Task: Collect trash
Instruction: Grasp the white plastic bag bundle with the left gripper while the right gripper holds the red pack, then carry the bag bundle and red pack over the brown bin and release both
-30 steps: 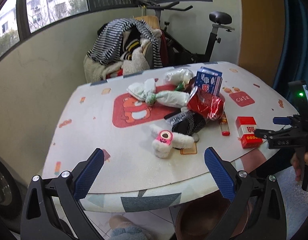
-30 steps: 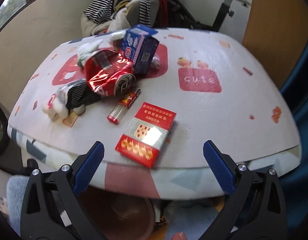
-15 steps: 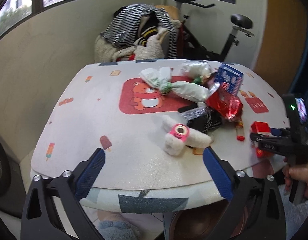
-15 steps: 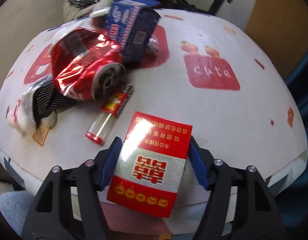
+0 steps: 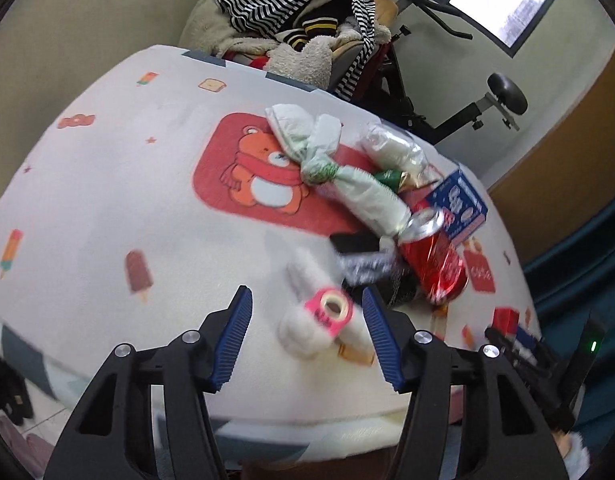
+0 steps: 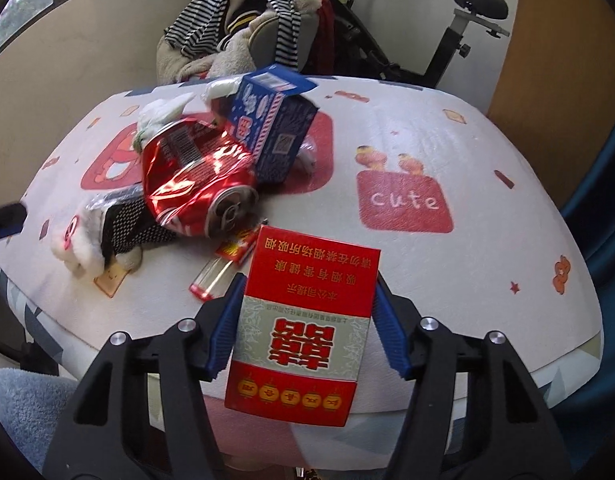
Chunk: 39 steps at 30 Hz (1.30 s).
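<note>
The bench (image 5: 107, 208) is carrying a patterned cloth with a bear print, and a heap of trash is lying on it; the crushed red can (image 6: 195, 184) is sitting near the middle of that heap and is serving as the landmark here. Behind the can, a blue carton (image 6: 273, 128) is leaning against it, and beyond the carton a pile of striped clothes (image 6: 243, 24) is resting off the bench beside an exercise bike (image 6: 459, 28). To the left of the can and behind it, a knotted pale plastic bag (image 5: 339, 172) is stretching across the bear print. Just in front of the can on its left, a black dotted wrapper (image 6: 127, 228) is lying against a fluffy white toy with a pink ring (image 5: 323, 316). The left tongs (image 5: 307, 336) are standing moderately open, with their blue pads on either side of that toy, seemingly not touching it. In front of the can on its right, the right tongs (image 6: 305, 322) are closing on a red cigarette pack (image 6: 303, 320), gripping it by its two long sides, with the pack tilting up at the bench's near edge. Between the can and the pack, a red lighter (image 6: 223, 264) is lying flat on the cloth, partly hidden behind the pack's corner.
</note>
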### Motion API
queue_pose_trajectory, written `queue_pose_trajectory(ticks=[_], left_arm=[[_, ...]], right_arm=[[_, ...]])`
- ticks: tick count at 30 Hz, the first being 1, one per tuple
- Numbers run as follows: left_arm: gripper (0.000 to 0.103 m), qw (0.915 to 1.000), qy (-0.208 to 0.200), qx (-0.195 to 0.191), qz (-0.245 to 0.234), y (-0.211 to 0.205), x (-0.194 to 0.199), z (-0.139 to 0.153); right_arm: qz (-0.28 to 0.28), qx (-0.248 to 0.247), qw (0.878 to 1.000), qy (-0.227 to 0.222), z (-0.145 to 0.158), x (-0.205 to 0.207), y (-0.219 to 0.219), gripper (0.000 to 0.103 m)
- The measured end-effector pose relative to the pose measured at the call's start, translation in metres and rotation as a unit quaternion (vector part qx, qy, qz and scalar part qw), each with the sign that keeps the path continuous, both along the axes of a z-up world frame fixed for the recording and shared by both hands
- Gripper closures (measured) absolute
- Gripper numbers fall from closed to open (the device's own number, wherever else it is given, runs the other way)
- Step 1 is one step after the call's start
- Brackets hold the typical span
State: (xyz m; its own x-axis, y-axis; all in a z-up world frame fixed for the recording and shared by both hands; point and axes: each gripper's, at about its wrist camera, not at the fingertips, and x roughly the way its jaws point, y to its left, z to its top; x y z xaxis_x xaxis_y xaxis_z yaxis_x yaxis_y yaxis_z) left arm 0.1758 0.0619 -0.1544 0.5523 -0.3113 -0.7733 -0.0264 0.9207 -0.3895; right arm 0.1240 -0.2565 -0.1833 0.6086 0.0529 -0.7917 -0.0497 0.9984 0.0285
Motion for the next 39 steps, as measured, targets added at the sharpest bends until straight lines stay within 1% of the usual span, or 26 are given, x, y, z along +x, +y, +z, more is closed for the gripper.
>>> queue_pose_trajectory(ticks=[1,2,4,5,7,8,10,12,14,17,18,19,20,22,24,26,29,31,33,34,36,37,39], left_arm=[[0.053,0.9999,0.003,-0.010,0.001,0.001,0.009,0.000],[0.056,0.9995,0.011,-0.030,0.004,0.002,0.026,-0.003],[0.058,0.9970,0.029,-0.069,0.017,0.006,0.056,-0.009],[0.059,0.9940,0.045,-0.095,0.031,0.008,0.077,-0.016],[0.059,0.9889,0.063,-0.127,0.045,0.009,0.101,-0.025],[0.059,0.9845,0.075,-0.148,0.057,0.009,0.118,-0.032],[0.059,0.9802,0.086,-0.166,0.066,0.008,0.136,-0.039],[0.059,0.9774,0.095,-0.170,0.082,0.006,0.155,-0.047],[0.059,0.9776,0.103,-0.159,0.091,0.001,0.169,-0.054],[0.059,0.9793,0.116,-0.139,0.090,-0.006,0.183,-0.065],[0.065,0.9796,0.121,-0.135,0.087,-0.009,0.187,-0.068],[0.065,0.9804,0.122,-0.130,0.084,-0.010,0.188,-0.070],[0.067,0.9827,0.113,-0.122,0.082,-0.011,0.189,-0.068],[0.068,0.9875,0.095,-0.100,0.077,-0.011,0.188,-0.058],[0.069,0.9940,0.055,-0.072,0.062,-0.009,0.186,-0.035],[0.069,0.9977,0.016,-0.041,0.052,-0.007,0.180,-0.008],[0.069,0.9985,-0.038,-0.005,0.038,-0.003,0.160,0.034],[0.069,0.9965,-0.075,0.025,0.025,-0.003,0.135,0.061],[0.069,0.9938,-0.100,0.047,0.011,-0.007,0.112,0.078],[0.069,0.9913,-0.116,0.062,0.000,-0.010,0.094,0.087],[0.069,0.9879,-0.132,0.081,-0.012,-0.015,0.064,0.095],[0.069,0.9871,-0.135,0.084,-0.017,-0.016,0.052,0.095],[0.069,0.9873,-0.137,0.077,-0.024,-0.018,0.019,0.092]], right_arm=[[-0.001,0.002,1.000,-0.001,-0.001,0.003,-0.003,0.042],[-0.001,0.003,1.000,-0.002,-0.001,0.004,-0.006,0.042],[-0.001,0.001,1.000,-0.005,-0.001,0.005,-0.009,0.042],[-0.001,-0.001,1.000,-0.008,-0.001,0.005,-0.011,0.042],[-0.001,-0.002,1.000,-0.010,-0.001,0.006,-0.013,0.042],[-0.001,-0.003,1.000,-0.010,-0.001,0.007,-0.015,0.042],[-0.003,-0.002,1.000,-0.009,-0.001,0.009,-0.018,0.042],[-0.005,0.000,1.000,-0.009,-0.002,0.011,-0.021,0.042],[-0.007,-0.001,1.000,-0.008,-0.003,0.013,-0.024,0.042],[-0.007,-0.001,1.000,-0.008,-0.005,0.014,-0.025,0.042],[-0.008,-0.001,1.000,-0.007,-0.005,0.014,-0.026,0.042],[-0.008,0.000,1.000,-0.006,-0.007,0.015,-0.027,0.042],[-0.009,0.001,1.000,-0.004,-0.007,0.015,-0.027,0.042],[-0.009,0.002,1.000,-0.003,-0.007,0.014,-0.028,0.042],[-0.008,0.002,1.000,-0.007,-0.005,0.012,-0.028,0.042],[-0.005,-0.001,1.000,-0.015,0.002,0.010,-0.026,0.042],[-0.002,0.003,1.000,-0.025,0.011,0.004,-0.023,0.042],[0.003,0.009,0.999,-0.034,0.020,-0.002,-0.020,0.042],[0.009,0.017,0.999,-0.043,0.028,-0.008,-0.017,0.042],[0.011,0.022,0.999,-0.046,0.032,-0.013,-0.015,0.042],[0.014,0.029,0.998,-0.049,0.037,-0.022,-0.012,0.042],[0.016,0.033,0.998,-0.050,0.039,-0.027,-0.010,0.042],[0.019,0.041,0.998,-0.051,0.043,-0.035,-0.008,0.042]])
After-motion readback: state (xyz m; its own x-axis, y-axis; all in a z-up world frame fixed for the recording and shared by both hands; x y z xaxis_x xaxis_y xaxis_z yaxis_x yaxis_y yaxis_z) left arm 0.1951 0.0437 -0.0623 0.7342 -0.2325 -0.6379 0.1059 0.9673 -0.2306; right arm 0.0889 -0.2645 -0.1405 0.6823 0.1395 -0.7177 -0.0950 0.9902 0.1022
